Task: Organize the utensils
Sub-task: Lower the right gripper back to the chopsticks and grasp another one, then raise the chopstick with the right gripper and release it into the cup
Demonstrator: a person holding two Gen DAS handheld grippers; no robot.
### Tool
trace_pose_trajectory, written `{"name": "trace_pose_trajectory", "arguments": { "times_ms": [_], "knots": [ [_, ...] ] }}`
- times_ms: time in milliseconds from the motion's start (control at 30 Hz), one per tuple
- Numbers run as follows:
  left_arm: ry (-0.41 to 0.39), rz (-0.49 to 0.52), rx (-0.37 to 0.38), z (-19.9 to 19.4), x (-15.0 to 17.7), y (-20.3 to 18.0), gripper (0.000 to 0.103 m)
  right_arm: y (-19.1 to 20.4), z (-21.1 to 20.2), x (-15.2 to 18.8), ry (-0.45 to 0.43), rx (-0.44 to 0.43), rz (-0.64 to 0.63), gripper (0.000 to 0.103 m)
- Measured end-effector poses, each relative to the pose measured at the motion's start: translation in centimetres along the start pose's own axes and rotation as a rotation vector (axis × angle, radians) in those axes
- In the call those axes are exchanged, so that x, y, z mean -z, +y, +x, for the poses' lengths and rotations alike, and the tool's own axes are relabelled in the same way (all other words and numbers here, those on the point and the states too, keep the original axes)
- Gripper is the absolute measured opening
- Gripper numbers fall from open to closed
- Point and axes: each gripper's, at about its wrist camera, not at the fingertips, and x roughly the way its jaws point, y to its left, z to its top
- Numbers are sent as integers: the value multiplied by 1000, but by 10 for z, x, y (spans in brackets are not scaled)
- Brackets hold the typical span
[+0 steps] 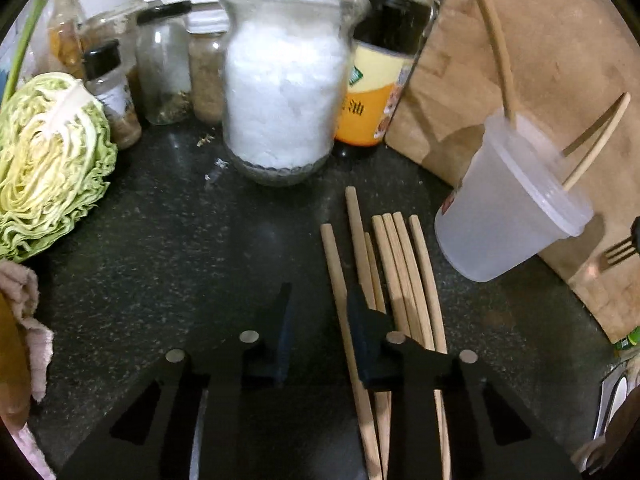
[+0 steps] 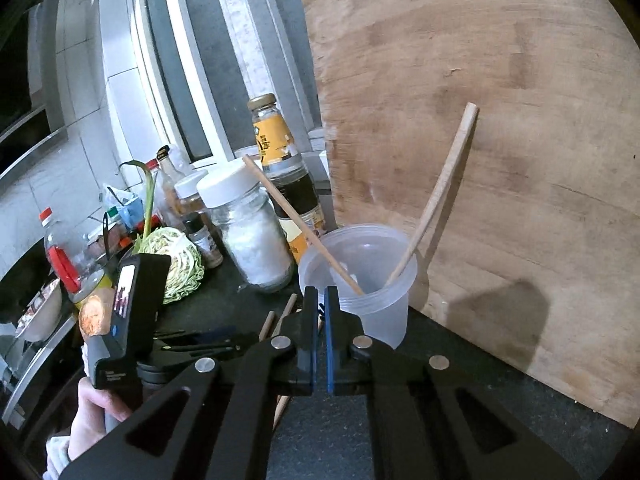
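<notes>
Several wooden chopsticks (image 1: 394,272) lie side by side on the dark counter (image 1: 160,240). My left gripper (image 1: 320,296) is open just above them, its right finger over the left-hand sticks. A translucent plastic cup (image 1: 508,204) stands to the right and holds two chopsticks (image 1: 500,40). In the right wrist view the cup (image 2: 360,280) is just ahead with both sticks (image 2: 436,196) leaning in it. My right gripper (image 2: 320,296) is shut and empty at the cup's near rim.
A glass jar of white crystals (image 1: 284,80), a sauce bottle (image 1: 380,80), spice jars (image 1: 164,64) and a halved cabbage (image 1: 48,160) line the back and left. A large wooden board (image 2: 500,160) leans behind the cup. A cloth (image 1: 28,320) lies at far left.
</notes>
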Motion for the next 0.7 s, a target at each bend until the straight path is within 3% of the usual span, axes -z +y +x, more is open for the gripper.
{"name": "trace_pose_trajectory", "arguments": {
  "times_ms": [200,333,500,567,700],
  "knots": [
    [8,27,-38,8,-6,-12,23,0,-12,-2,-79,-20,-2,3],
    [-3,80,-140,14,-9,-25,9,6,-21,-1,-135,-9,-40,3],
    [47,61,-80,14,-16,-23,7,5,-23,-2,-155,-5,-31,3],
    [22,38,-49,3,-20,-21,7,2,-26,-3,-175,-14,-19,3],
    [-112,53,-47,-43,-23,-25,7,-2,-31,-5,-206,-39,4,3]
  ]
}}
